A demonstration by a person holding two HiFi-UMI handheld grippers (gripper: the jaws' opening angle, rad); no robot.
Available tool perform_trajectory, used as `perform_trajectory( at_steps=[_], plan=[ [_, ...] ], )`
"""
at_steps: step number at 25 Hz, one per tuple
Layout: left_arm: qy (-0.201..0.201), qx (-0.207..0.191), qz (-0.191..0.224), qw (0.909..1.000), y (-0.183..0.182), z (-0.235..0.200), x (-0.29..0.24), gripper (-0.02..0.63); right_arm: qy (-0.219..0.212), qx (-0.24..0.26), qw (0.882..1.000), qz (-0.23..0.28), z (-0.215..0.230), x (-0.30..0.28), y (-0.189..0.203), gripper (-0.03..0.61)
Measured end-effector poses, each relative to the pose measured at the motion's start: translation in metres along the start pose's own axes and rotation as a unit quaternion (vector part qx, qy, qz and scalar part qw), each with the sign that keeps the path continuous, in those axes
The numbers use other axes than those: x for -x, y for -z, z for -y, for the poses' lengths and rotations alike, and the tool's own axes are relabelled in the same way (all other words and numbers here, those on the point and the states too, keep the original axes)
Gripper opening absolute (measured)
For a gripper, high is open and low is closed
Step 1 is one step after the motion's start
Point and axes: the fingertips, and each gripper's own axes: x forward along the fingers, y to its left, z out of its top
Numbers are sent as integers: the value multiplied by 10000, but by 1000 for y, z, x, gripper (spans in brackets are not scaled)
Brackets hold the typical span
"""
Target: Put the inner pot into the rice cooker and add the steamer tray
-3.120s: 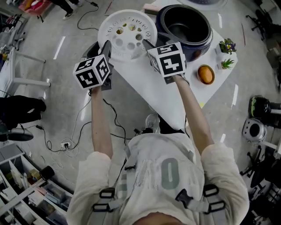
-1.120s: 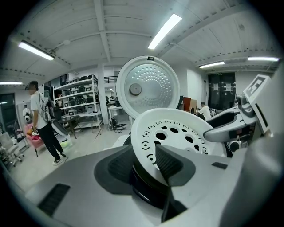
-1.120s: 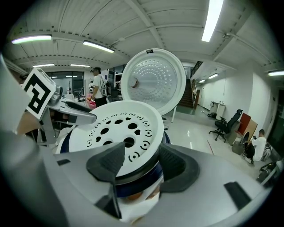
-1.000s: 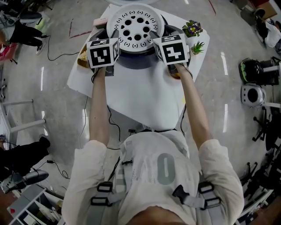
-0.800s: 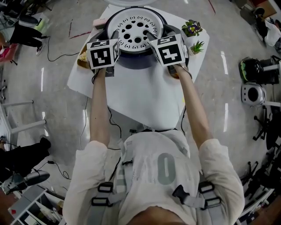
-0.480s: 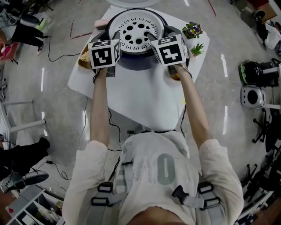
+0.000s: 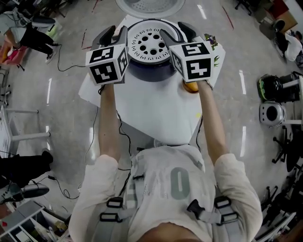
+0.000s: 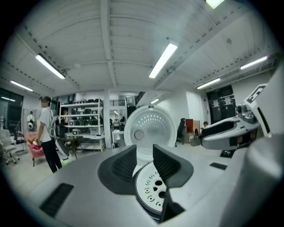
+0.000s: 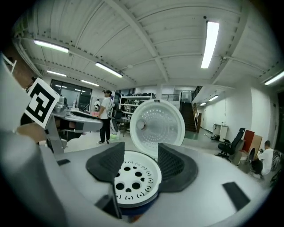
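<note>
The dark blue rice cooker (image 7: 150, 68) stands on the white table with its lid (image 7: 149, 5) swung up. The white perforated steamer tray (image 7: 149, 45) lies flat in its mouth and hides what is under it. My left gripper (image 7: 115, 34) hovers over the tray's left rim and my right gripper (image 7: 176, 33) over its right rim, both clear of it. In the left gripper view the jaws (image 8: 144, 164) stand apart with the tray (image 8: 151, 190) below them. The right gripper (image 9: 140, 162) shows the same over the tray (image 9: 133, 179). Both pairs of jaws have just been closing a little, with nothing between them.
An orange object (image 7: 191, 86) and two small potted plants (image 7: 213, 43) sit at the table's (image 7: 156, 106) right corner. Cables run over the floor at the left. A person (image 8: 48, 133) stands by shelves in the background.
A second ago both grippers held the tray just above the cooker. It then went down into the cooker's mouth, the jaws let go, and both grippers rose off it.
</note>
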Motion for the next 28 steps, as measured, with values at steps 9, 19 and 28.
perform_trajectory(
  at_steps=[9,19,28],
  plan=[
    [-593,21,1705,9836,-58,13,122,23,54,-123,9858,1673,-44,88,-59,9],
    [-940,84,1148,9889,30,42,177,21,78,-458,9957,806,-86,118,62,8],
    [-814,255,744,9936,67,50,180,21,-285,-521,9977,336,-105,127,100,8]
  ],
)
